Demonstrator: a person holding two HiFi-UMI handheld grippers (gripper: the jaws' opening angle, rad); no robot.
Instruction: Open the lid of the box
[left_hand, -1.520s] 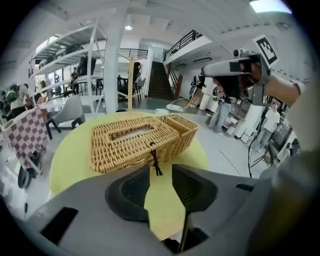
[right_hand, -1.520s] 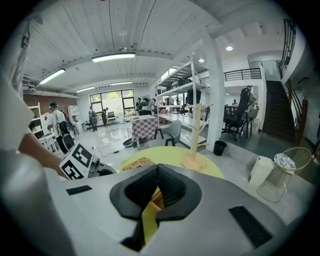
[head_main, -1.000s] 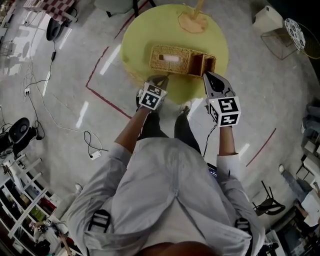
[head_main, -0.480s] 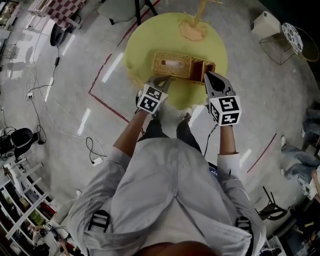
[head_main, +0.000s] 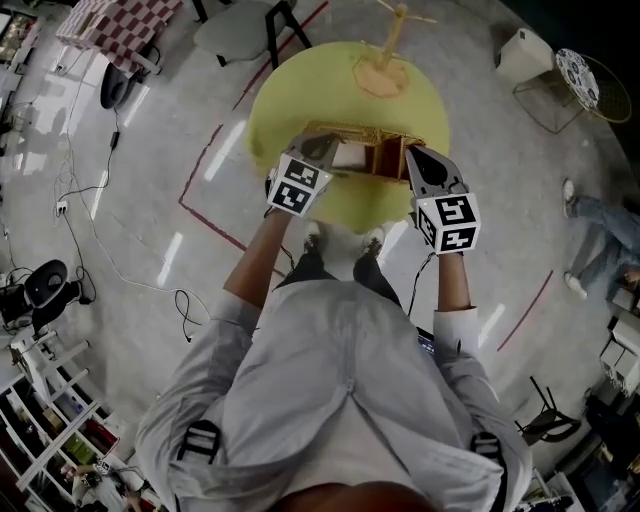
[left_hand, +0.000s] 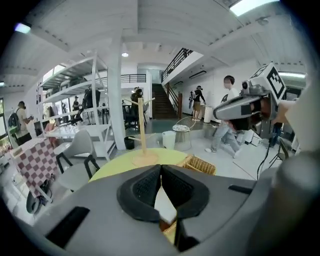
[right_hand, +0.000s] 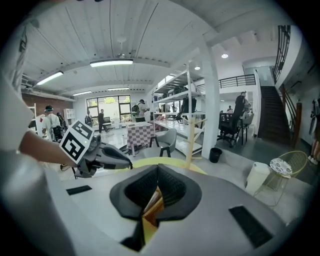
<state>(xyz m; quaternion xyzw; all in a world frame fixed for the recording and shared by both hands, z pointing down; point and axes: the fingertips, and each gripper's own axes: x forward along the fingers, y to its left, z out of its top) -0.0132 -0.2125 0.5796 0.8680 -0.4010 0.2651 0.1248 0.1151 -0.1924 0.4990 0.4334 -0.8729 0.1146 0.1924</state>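
A wicker box (head_main: 385, 150) stands on the round yellow table (head_main: 300, 90). Its lid (head_main: 345, 152) is tilted up at the near edge, so the pale lining underneath shows. My left gripper (head_main: 322, 152) is shut on that near edge; in the left gripper view the pale lining (left_hand: 164, 202) sits pinched between the pads, and the box's wicker wall (left_hand: 201, 164) lies just beyond. At the box's right end my right gripper (head_main: 415, 155) is shut on the wall, with wicker (right_hand: 152, 206) held between its pads.
A wooden stand (head_main: 388, 55) rises at the table's far side. A grey chair (head_main: 235, 30) and a white bin (head_main: 525, 45) with a wire side table (head_main: 585, 75) stand beyond. Cables (head_main: 90, 200) and red tape lines (head_main: 205, 195) cross the floor at left. A person (head_main: 600, 235) stands at right.
My left gripper has risen and moved toward the box with the lid's edge in it, and the lid has swung up from flat. The right gripper has barely shifted.
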